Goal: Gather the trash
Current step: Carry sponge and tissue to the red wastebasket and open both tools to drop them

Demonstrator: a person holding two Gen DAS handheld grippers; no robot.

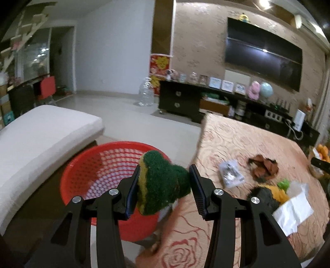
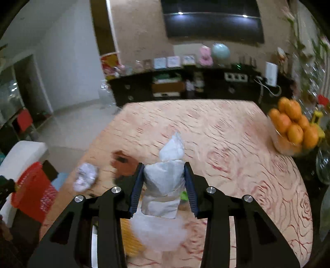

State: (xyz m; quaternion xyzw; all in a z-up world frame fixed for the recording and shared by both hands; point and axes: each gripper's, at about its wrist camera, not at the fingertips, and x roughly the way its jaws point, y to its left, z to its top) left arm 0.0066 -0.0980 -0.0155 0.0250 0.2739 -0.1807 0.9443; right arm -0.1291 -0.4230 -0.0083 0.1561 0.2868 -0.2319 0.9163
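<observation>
Your left gripper pinches green-yellow scouring sponge above red plastic basket, ready for drop; right gripper clamps crumpled white paper wad.

Dim indoor light; ceiling lamps glare at one o'clock in the left wrist view and reflect as bright spots on the dark wall-mounted television screen. Fisheye bending darkens every edge. Motion blur smears the rose-patterned cloth-covered bench.

Sponge over basket — tissue clamped.
</observation>
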